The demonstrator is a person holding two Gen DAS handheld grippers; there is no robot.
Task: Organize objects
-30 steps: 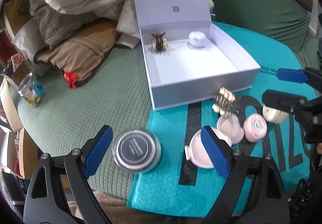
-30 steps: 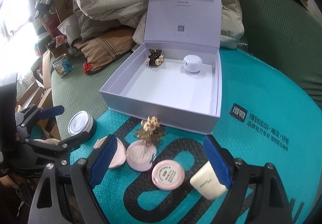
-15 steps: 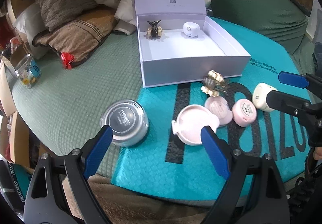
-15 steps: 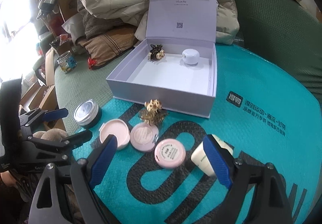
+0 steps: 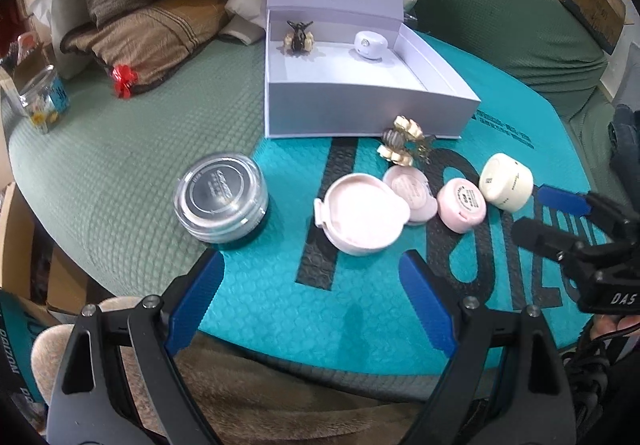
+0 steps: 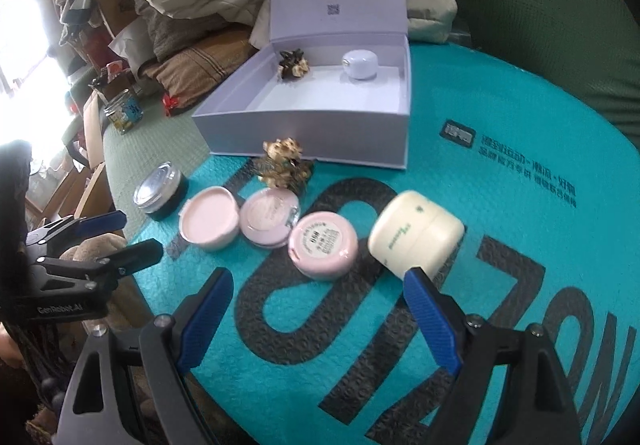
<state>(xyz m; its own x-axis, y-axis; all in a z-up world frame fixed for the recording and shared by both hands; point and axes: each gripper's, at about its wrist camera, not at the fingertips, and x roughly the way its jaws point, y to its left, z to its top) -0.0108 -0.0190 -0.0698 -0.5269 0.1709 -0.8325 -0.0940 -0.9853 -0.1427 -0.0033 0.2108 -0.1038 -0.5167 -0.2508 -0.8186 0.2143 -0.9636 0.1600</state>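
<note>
1. The right gripper [image 6: 316,317] hangs with its jaws wide and nothing between them, low over the teal mat [image 6: 500,117]; the cream jar [image 6: 416,237] lies on its side just ahead of the right-hand blue pad; a jar on its side is round to the pads, so a closing pinch could roll it toward the mat's near edge rather than catch it.

2. The left gripper [image 5: 312,301] is likewise wide and empty, over the mat's near edge; the open pink compact [image 5: 362,217] lies just beyond its pads, touching the closed pink compact [image 5: 410,195]; a grab at one would likely drag or nudge the other.

3. The pink-lidded jar [image 5: 462,205] sits between the compacts and the cream jar, all close in one row; with both grippers working the same row, the two tools could knock together, or sweep a neighbour aside.

4. The silver-lidded jar [image 5: 220,201] stands off the mat, on the green cushion [image 5: 120,165] by the mat's left edge; soft footing may let it tip when pressed.

5. The gold hair clip [image 5: 404,141] rests against the front wall of the white box [image 5: 360,105]; its prongs could snag a pad; the raised lid might fall shut if the box is jolted; a dark clip [image 5: 298,37] and a white jar [image 5: 370,43] already sit at the box's back wall.
</note>
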